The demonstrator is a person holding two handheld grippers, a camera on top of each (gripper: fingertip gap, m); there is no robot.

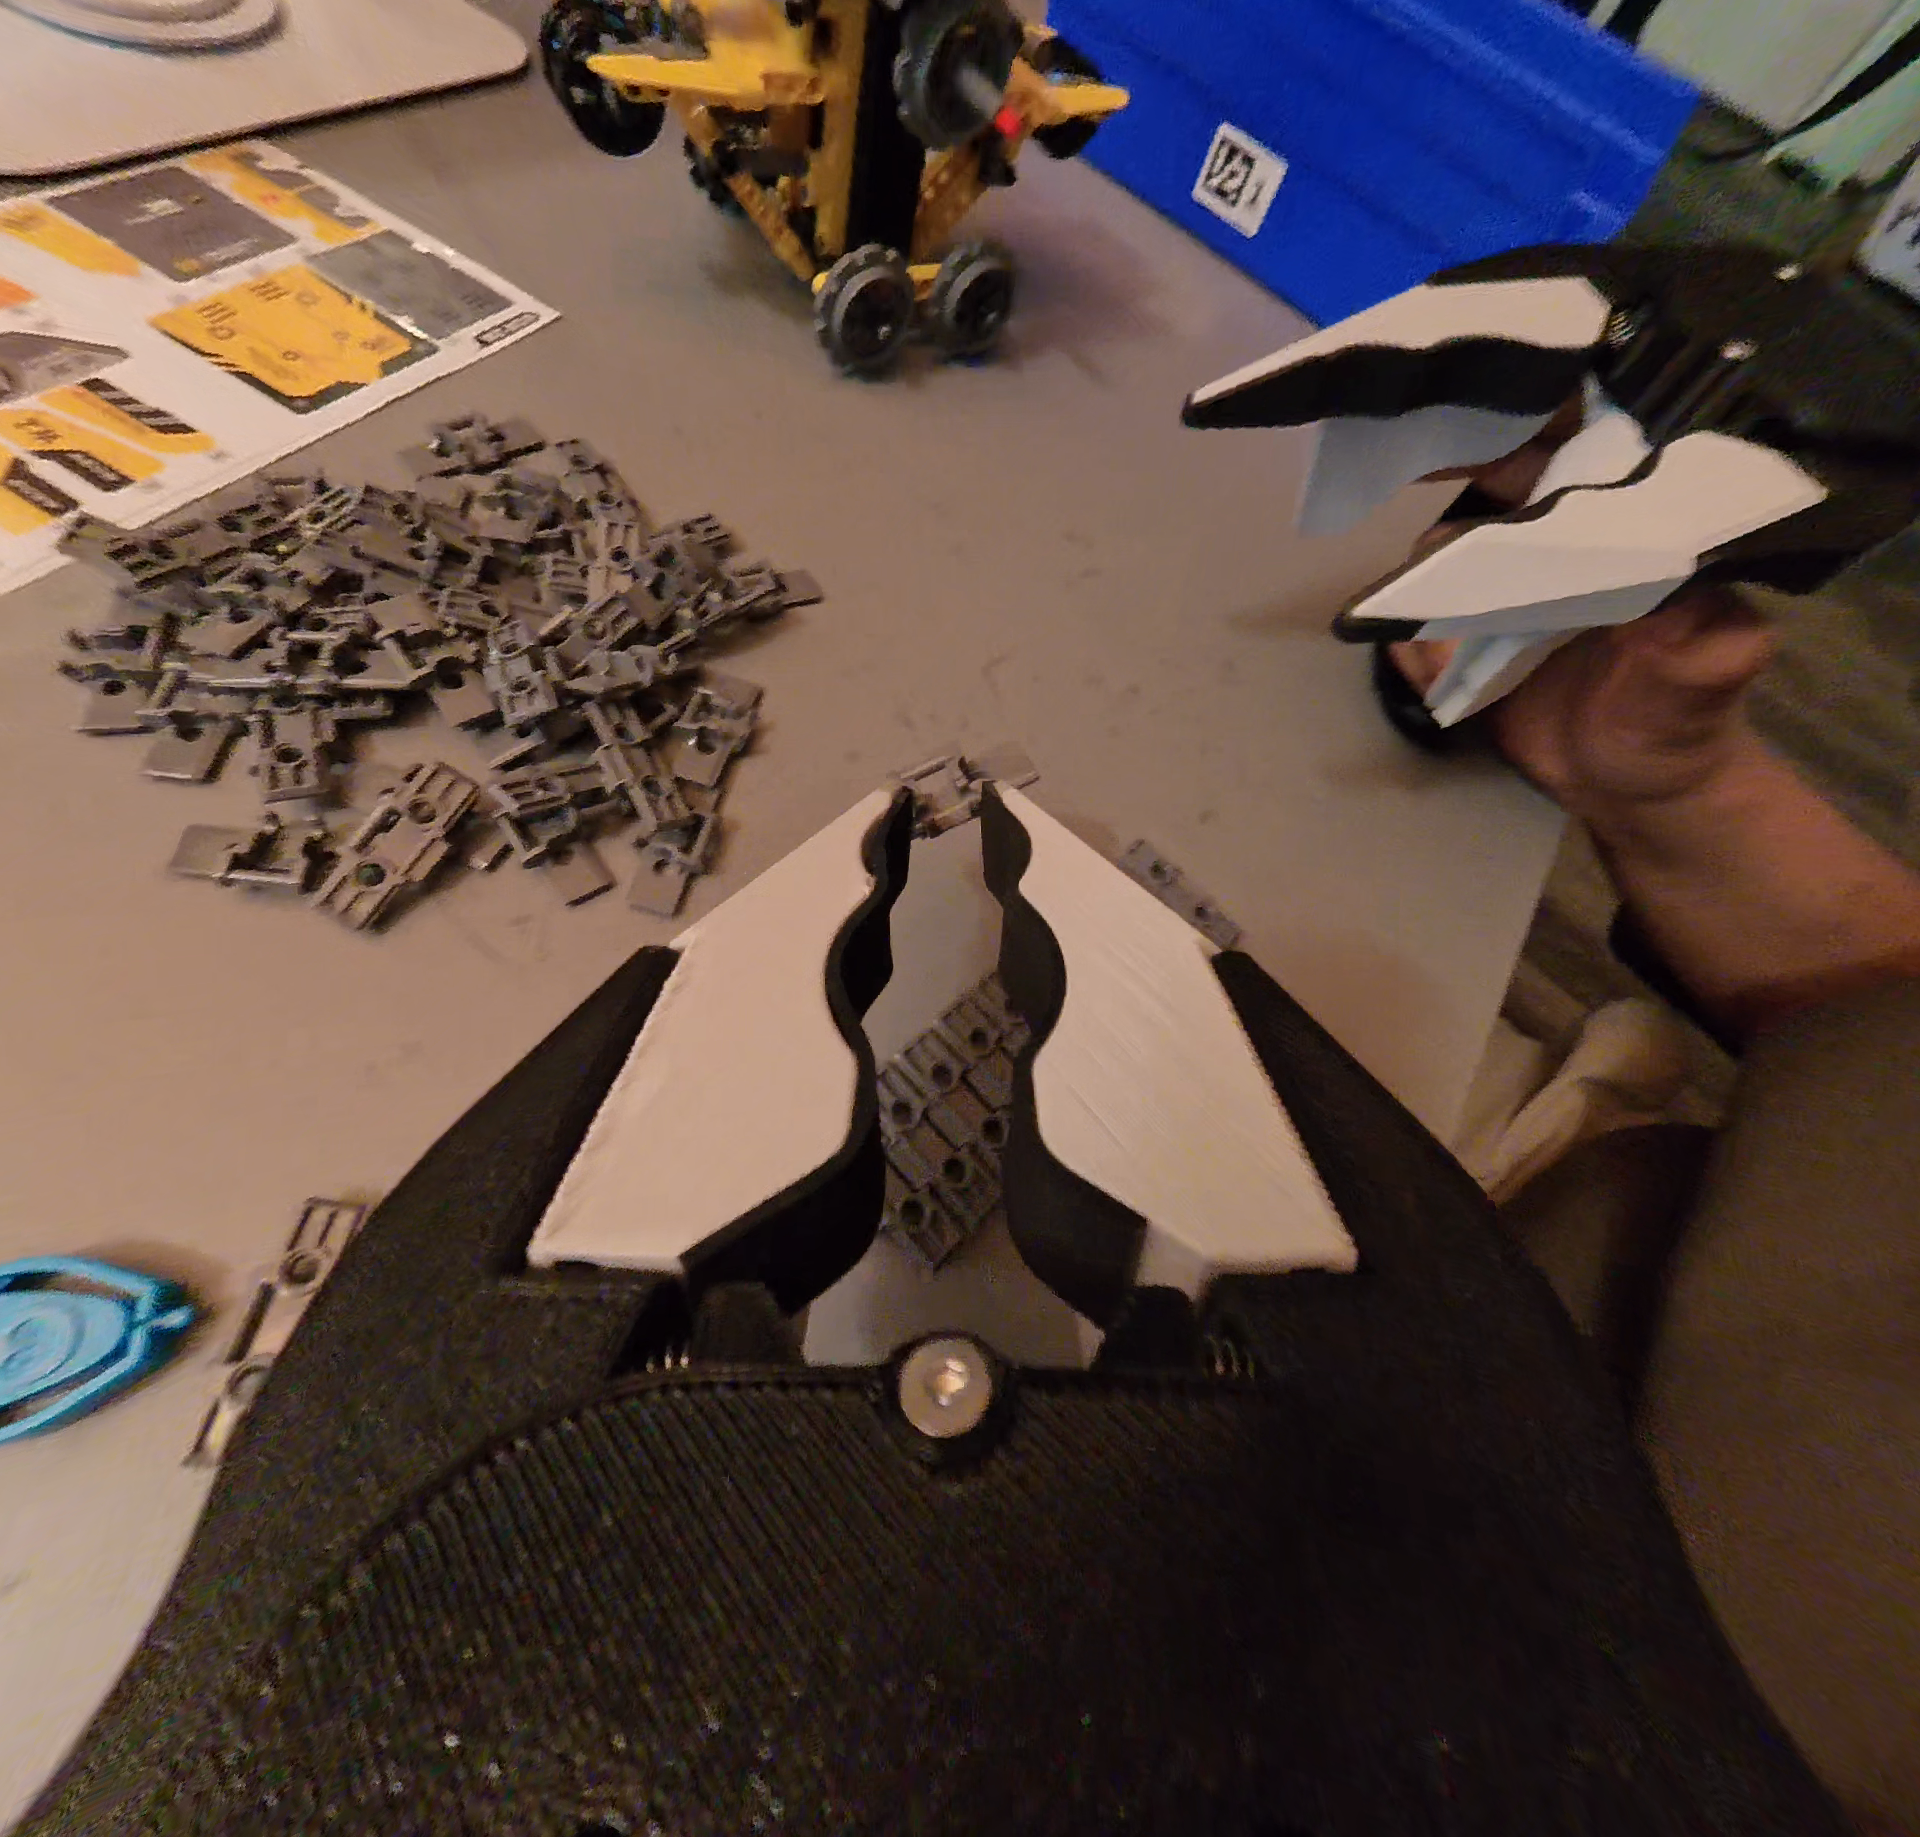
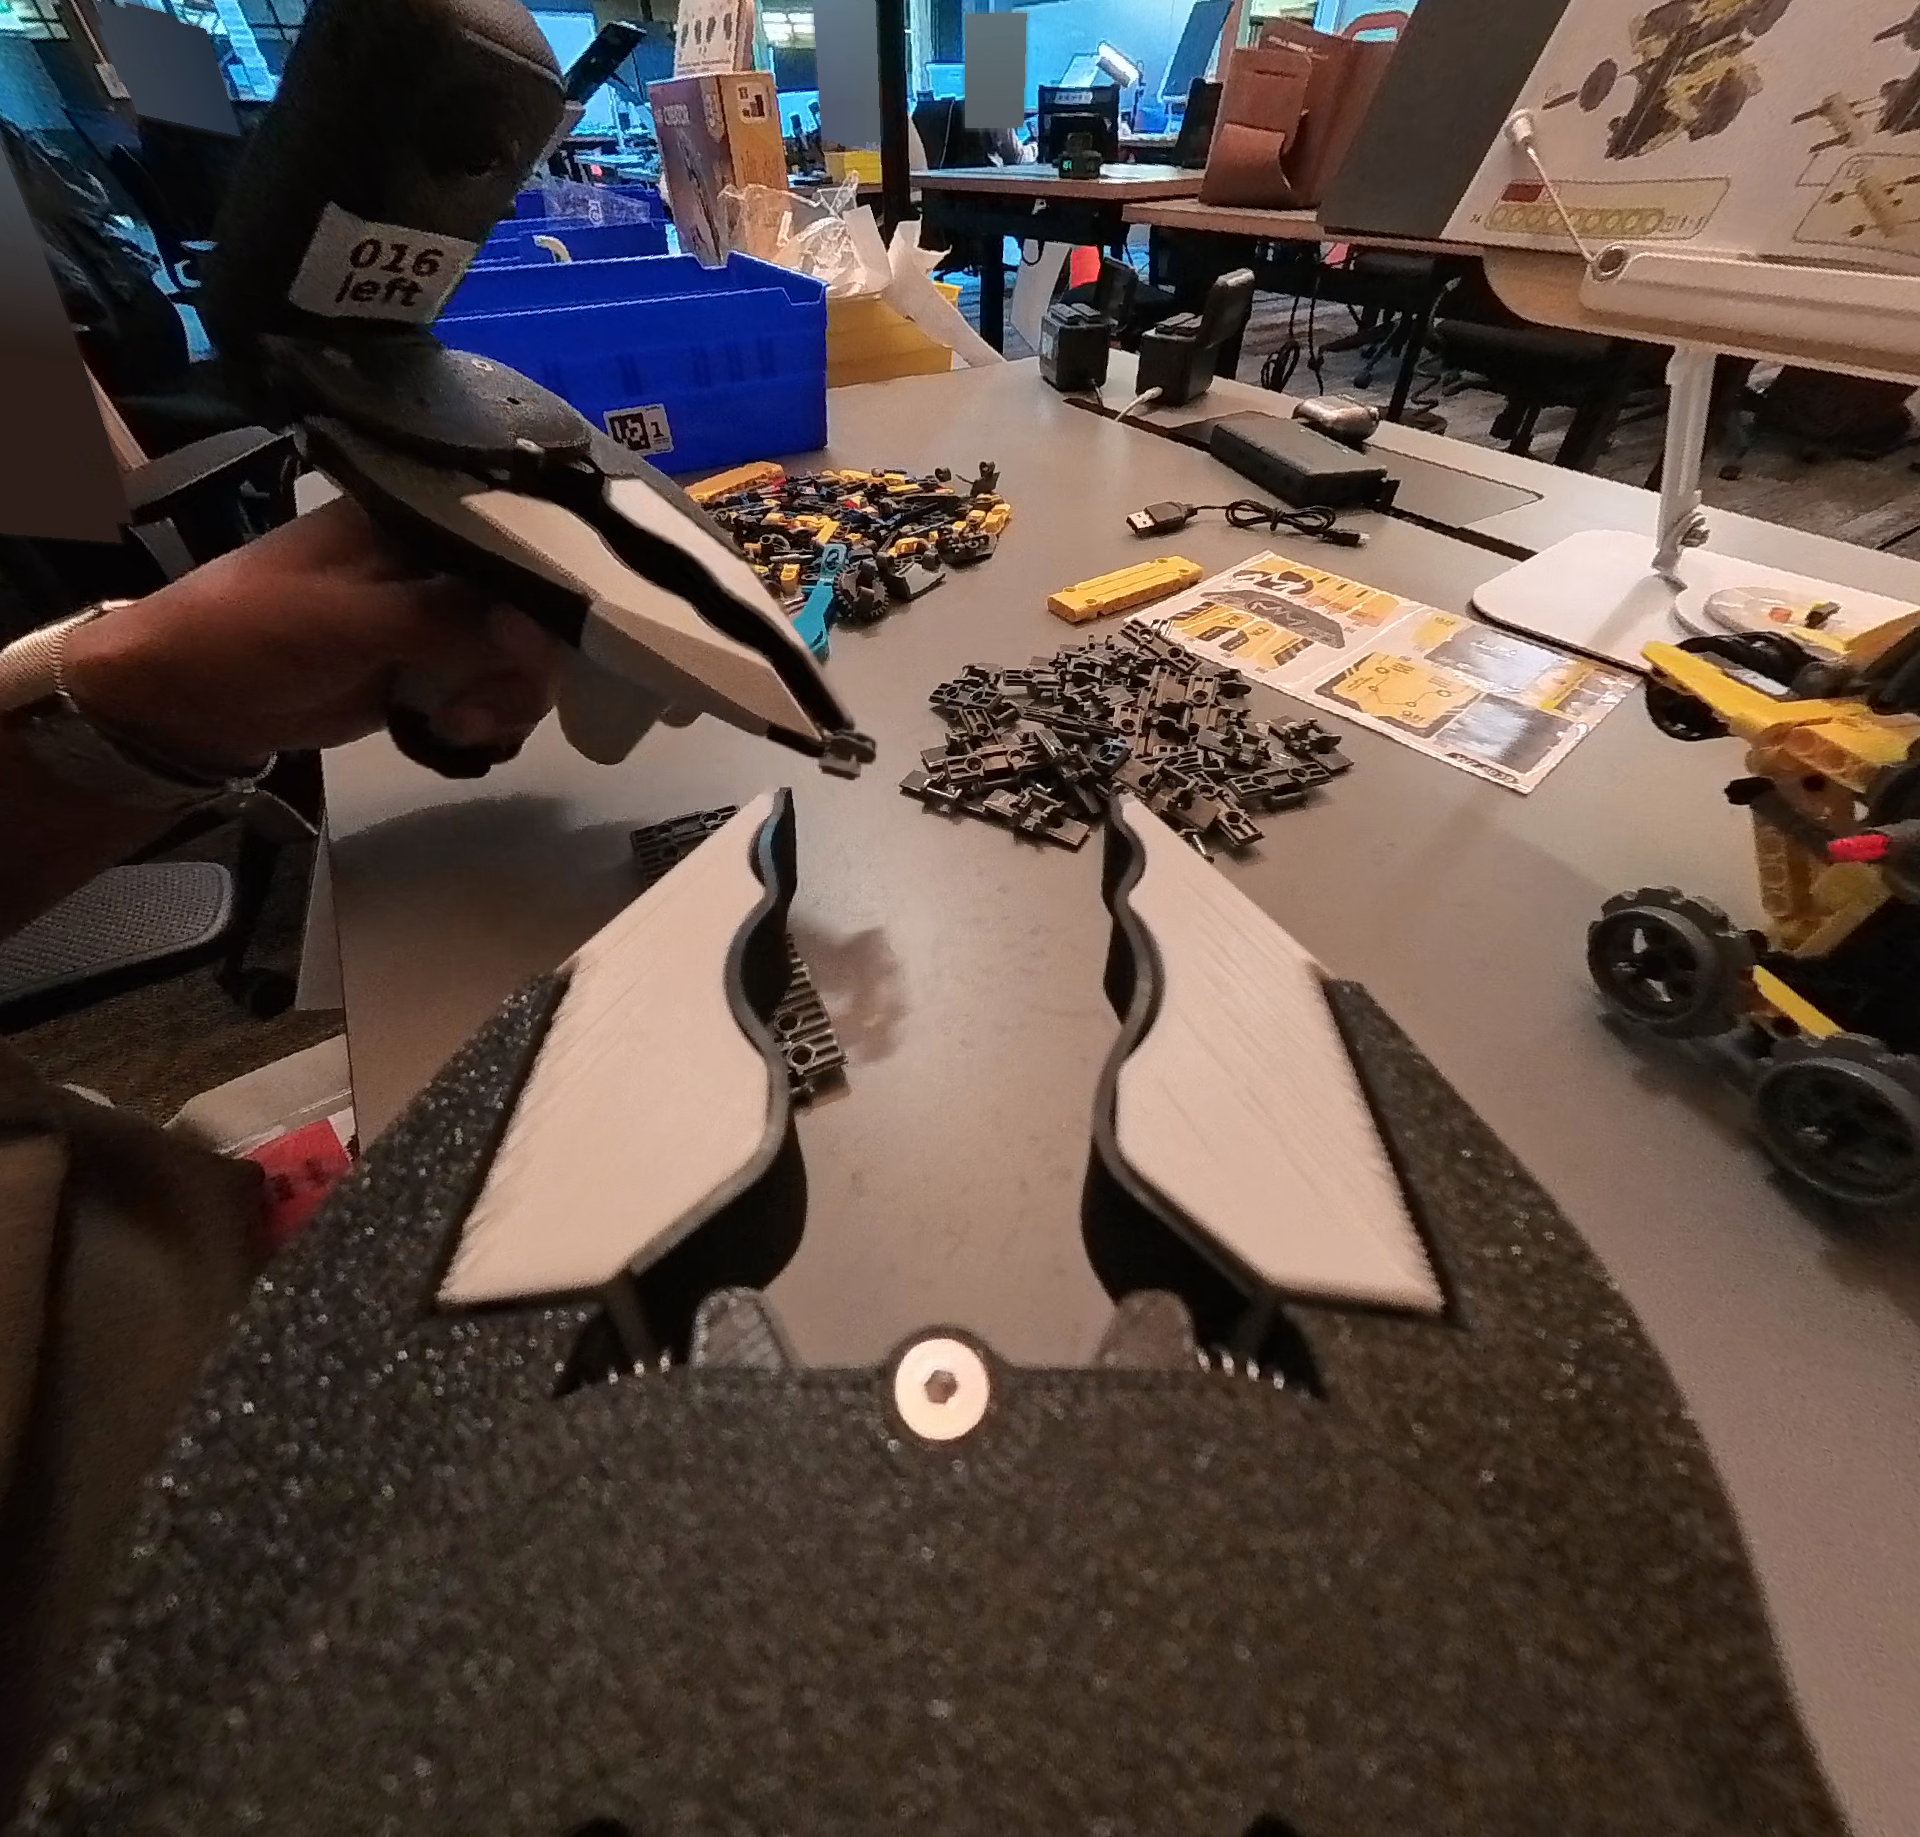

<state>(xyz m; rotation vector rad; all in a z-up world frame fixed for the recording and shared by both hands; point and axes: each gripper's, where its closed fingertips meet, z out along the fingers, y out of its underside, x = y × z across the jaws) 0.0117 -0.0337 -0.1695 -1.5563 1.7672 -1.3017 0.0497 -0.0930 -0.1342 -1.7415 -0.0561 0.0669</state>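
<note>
My left gripper (image 1: 945,813) is shut on a small grey track link (image 1: 964,790), pinched at the fingertips. The right wrist view shows this link (image 2: 847,748) held clear above the grey table (image 2: 987,1143). A short chain of joined grey links (image 1: 951,1112) lies on the table under the left gripper and also shows in the right wrist view (image 2: 808,1029). A pile of loose grey links (image 1: 416,665) lies to the left, and also shows beyond my right gripper (image 2: 1122,748). My right gripper (image 2: 948,823) is open and empty, hovering over the table. It shows at the right of the left wrist view (image 1: 1273,520).
A yellow and black wheeled model (image 1: 831,125) stands at the back and also shows in the right wrist view (image 2: 1818,852). There is a blue bin (image 1: 1351,104), a sticker sheet (image 1: 208,312), a teal tool (image 1: 62,1340), a pile of mixed parts (image 2: 862,530), a yellow beam (image 2: 1122,587), and a booklet on a stand (image 2: 1662,104). There is about 9 cm between the tips of the two grippers.
</note>
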